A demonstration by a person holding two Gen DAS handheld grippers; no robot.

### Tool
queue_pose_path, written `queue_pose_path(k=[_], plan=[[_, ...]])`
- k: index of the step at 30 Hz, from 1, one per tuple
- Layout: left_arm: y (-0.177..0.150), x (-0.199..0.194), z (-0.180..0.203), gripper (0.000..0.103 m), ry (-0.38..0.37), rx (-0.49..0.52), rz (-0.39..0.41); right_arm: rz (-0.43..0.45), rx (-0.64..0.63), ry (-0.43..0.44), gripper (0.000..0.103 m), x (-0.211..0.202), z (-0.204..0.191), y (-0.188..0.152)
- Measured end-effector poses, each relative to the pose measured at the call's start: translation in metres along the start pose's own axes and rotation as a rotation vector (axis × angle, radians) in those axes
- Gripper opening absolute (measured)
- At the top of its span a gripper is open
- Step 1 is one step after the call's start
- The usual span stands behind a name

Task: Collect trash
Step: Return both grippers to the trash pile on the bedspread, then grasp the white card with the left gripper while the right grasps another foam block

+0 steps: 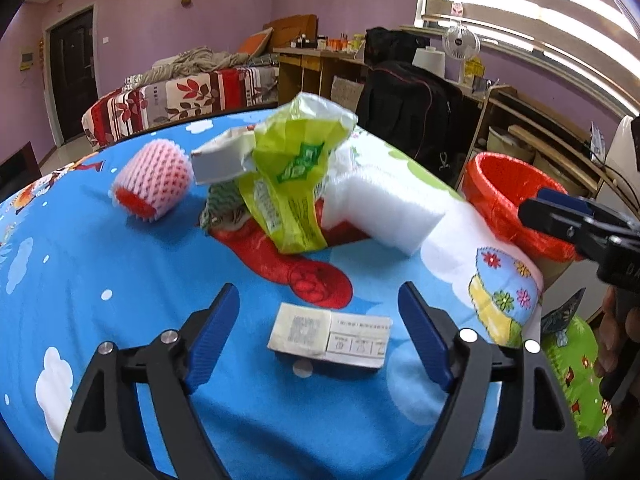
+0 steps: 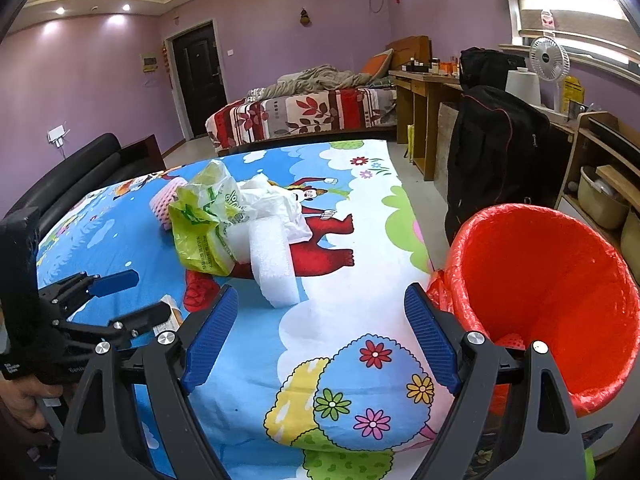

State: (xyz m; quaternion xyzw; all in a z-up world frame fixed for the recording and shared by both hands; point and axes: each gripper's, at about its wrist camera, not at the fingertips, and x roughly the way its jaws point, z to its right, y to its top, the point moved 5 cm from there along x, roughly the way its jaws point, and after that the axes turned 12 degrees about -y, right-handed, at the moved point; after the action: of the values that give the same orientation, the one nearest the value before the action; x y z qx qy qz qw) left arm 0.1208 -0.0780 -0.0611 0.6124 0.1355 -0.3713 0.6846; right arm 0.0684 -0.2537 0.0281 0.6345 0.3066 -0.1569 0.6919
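My left gripper (image 1: 320, 320) is open, its blue fingers on either side of a small flat white paper box (image 1: 330, 336) on the cartoon tablecloth (image 1: 120, 280). Beyond it lie a green-yellow plastic bag (image 1: 296, 168), a white foam block (image 1: 384, 204), a grey carton (image 1: 218, 160) and a pink foam fruit net (image 1: 154, 184). My right gripper (image 2: 320, 328) is open and empty over the table's right side, next to the red-lined trash bin (image 2: 552, 300). The left gripper (image 2: 120, 296) shows in the right wrist view, and the right gripper (image 1: 568, 220) in the left wrist view.
The trash bin (image 1: 512, 196) stands off the table's right edge. A black bag on a chair (image 2: 496, 152) and wooden desks (image 2: 424, 92) are behind it. A bed (image 2: 300, 116) is at the back, a black sofa (image 2: 80, 176) at the left.
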Motion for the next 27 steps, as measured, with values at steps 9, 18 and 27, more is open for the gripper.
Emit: queue_pose_path(k=[9, 18, 27], plan=[[-0.016, 0.019, -0.014, 0.082, 0.003, -0.030, -0.100, -0.006, -0.013, 0.012, 0.080, 0.006, -0.008, 0.004], [-0.011, 0.014, -0.015, 0.084, -0.016, -0.035, -0.079, -0.021, -0.027, 0.028, 0.080, 0.015, -0.016, 0.005], [-0.014, 0.020, -0.002, 0.088, -0.033, 0.005, -0.113, -0.014, -0.016, 0.020, 0.080, 0.015, -0.011, 0.008]])
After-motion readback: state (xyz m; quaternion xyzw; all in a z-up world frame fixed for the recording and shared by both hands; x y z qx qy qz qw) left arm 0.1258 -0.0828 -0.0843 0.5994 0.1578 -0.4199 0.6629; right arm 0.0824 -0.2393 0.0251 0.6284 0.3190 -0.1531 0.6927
